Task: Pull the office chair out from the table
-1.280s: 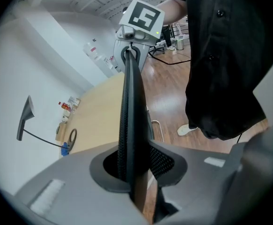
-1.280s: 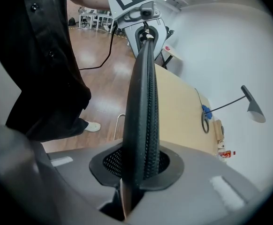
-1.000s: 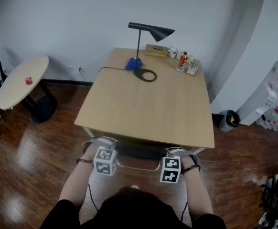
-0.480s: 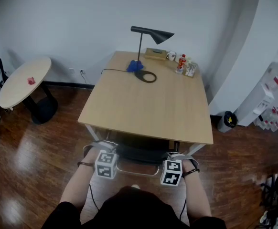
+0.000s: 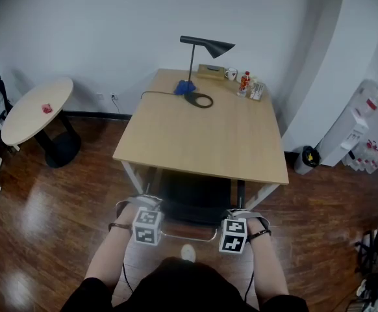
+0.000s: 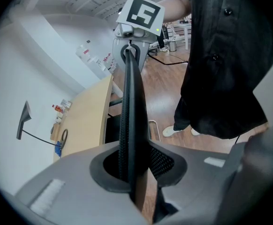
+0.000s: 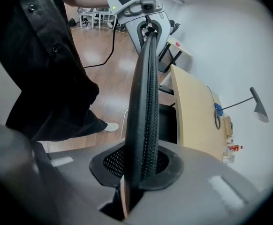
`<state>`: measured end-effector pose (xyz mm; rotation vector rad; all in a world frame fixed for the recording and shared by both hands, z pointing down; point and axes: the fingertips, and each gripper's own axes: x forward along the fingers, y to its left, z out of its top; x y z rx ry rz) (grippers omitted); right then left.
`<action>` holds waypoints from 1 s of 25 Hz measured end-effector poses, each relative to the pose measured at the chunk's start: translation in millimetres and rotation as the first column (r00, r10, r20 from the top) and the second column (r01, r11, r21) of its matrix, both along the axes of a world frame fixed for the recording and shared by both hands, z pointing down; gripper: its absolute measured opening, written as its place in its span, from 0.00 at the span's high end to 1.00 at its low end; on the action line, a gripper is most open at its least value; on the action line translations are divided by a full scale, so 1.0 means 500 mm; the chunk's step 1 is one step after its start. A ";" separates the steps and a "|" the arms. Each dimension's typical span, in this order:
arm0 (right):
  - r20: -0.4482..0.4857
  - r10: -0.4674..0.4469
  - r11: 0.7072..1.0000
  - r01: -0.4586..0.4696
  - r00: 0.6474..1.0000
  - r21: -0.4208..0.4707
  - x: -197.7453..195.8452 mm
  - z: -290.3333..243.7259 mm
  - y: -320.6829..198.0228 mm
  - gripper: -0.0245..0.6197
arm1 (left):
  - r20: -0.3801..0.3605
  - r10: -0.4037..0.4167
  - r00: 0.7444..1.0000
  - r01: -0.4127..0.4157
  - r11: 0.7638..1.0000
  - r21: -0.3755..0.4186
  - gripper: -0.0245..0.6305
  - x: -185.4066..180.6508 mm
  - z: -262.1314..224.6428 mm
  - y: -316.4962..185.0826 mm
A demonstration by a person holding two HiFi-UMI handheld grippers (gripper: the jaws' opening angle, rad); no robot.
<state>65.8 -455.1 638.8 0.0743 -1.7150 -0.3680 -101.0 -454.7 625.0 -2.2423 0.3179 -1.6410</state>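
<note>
The black office chair (image 5: 192,197) stands partly under the near edge of the wooden table (image 5: 202,135). Its mesh backrest runs between my two grippers. My left gripper (image 5: 150,209) is shut on the backrest's top rim at its left end, and my right gripper (image 5: 235,216) is shut on the rim at its right end. In the left gripper view the rim (image 6: 129,102) passes upright between the jaws of the left gripper (image 6: 134,172). The right gripper view shows the same rim (image 7: 146,93) clamped in the right gripper (image 7: 143,168). Both point steeply down.
A black desk lamp (image 5: 205,44), a mug and bottles (image 5: 247,83) sit at the table's far end. A round side table (image 5: 36,112) stands left. A small bin (image 5: 304,160) and a water dispenser (image 5: 354,132) stand right. My shoe (image 5: 188,252) is just behind the chair.
Both grippers and the chair have moved back from the table toward me. More of the chair's seat shows beyond the table's near edge.
</note>
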 end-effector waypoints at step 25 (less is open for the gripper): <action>-0.014 0.084 0.996 -0.084 0.996 0.000 0.026 -0.004 0.302 0.86 | -0.004 0.030 1.000 -0.030 1.000 0.003 0.83 0.026 -0.007 0.298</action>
